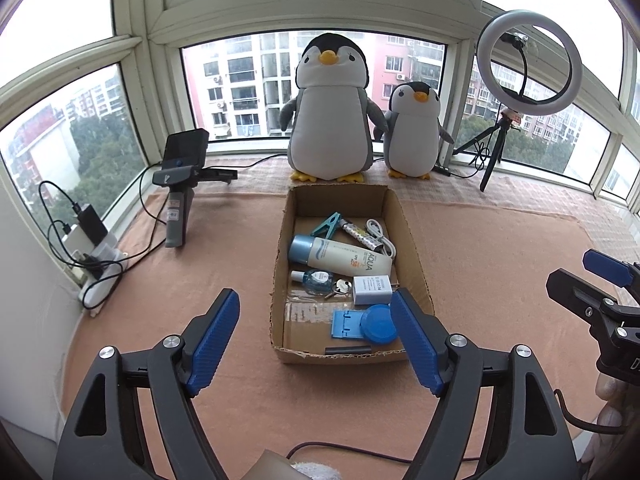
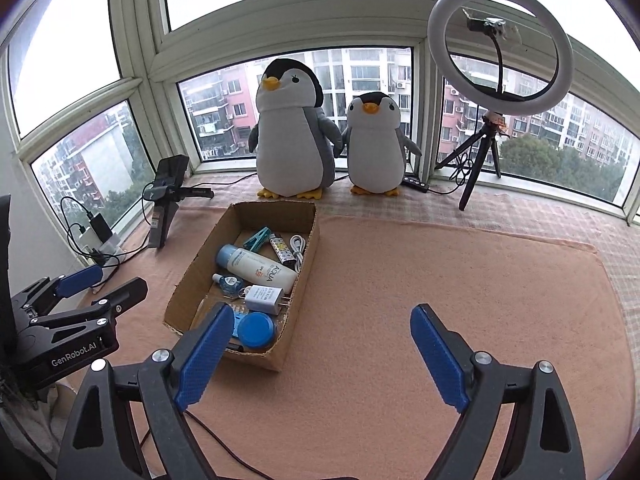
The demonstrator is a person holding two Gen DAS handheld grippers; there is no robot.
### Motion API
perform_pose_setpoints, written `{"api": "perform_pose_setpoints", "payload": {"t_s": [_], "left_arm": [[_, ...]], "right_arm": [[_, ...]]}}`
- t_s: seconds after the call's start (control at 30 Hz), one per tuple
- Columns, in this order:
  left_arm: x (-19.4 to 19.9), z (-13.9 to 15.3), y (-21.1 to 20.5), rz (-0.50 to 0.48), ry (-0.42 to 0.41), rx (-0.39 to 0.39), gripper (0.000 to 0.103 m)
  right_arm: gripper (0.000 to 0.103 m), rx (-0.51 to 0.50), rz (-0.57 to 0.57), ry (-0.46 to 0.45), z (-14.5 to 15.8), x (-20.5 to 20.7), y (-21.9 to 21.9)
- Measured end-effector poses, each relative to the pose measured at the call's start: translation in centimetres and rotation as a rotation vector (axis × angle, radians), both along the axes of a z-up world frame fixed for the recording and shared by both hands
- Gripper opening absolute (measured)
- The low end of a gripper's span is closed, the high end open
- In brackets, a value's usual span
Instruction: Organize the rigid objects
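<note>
My left hand-held gripper (image 1: 316, 344) and right hand-held gripper (image 2: 320, 356) both hang open and empty; the small items already lie in the cardboard box (image 1: 416, 248) at centre frame, so a careless reach could nudge its thin wall sideways

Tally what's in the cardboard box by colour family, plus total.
Inside the cardboard box:
Blue or teal: 4 (clip, small bottle, flat blue piece, round lid)
White: 3 (sunscreen tube, charger, cable)
Metallic or patterned: 2 (keys, patterned tube)
Black: 1 (marker)
Total: 10
</note>
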State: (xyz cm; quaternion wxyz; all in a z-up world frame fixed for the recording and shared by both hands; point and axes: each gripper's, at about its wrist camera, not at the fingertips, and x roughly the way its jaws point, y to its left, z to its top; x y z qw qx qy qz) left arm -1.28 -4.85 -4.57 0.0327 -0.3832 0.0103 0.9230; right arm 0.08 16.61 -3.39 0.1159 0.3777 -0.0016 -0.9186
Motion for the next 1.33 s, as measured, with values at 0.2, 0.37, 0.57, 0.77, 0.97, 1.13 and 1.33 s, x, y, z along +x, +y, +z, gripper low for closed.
{"api": "perform_pose_setpoints", "payload": {"t_s": [0.2, 0.37, 0.57, 0.77, 0.97, 1.13, 1.33], "left_arm": [[0.06, 0.01, 0.01, 0.0, -0.002, 0.003, 0.078], [0.03, 0.0, 0.11, 0.0, -0.004, 0.005, 0.078], [-0.05, -0.04, 0.14, -0.001, -0.007, 0.007, 0.078], [-0.09, -0.05, 0.11, -0.003, -0.009, 0.008, 0.078], [-0.12, -0.1, 0.07, -0.002, -0.011, 0.01, 0.078], [-0.18, -0.2, 0.16, -0.006, -0.015, 0.01, 0.078], [-0.26, -0.37, 0.23, -0.007, -0.024, 0.009, 0.078]], "right_arm": [[0.087, 0.008, 0.016, -0.003, -0.06, -0.07, -0.35], [0.087, 0.011, 0.022, -0.009, -0.21, -0.22, -0.44], [0.087, 0.013, 0.021, -0.013, -0.29, -0.37, -0.39], [0.087, 0.014, 0.022, -0.014, -0.35, -0.39, -0.42], [0.087, 0.017, 0.024, -0.018, -0.43, -0.44, -0.47], [0.087, 0.018, 0.024, -0.025, -0.73, -0.53, -0.42], [0.087, 0.019, 0.022, -0.031, -0.88, -0.6, -0.33]]}}
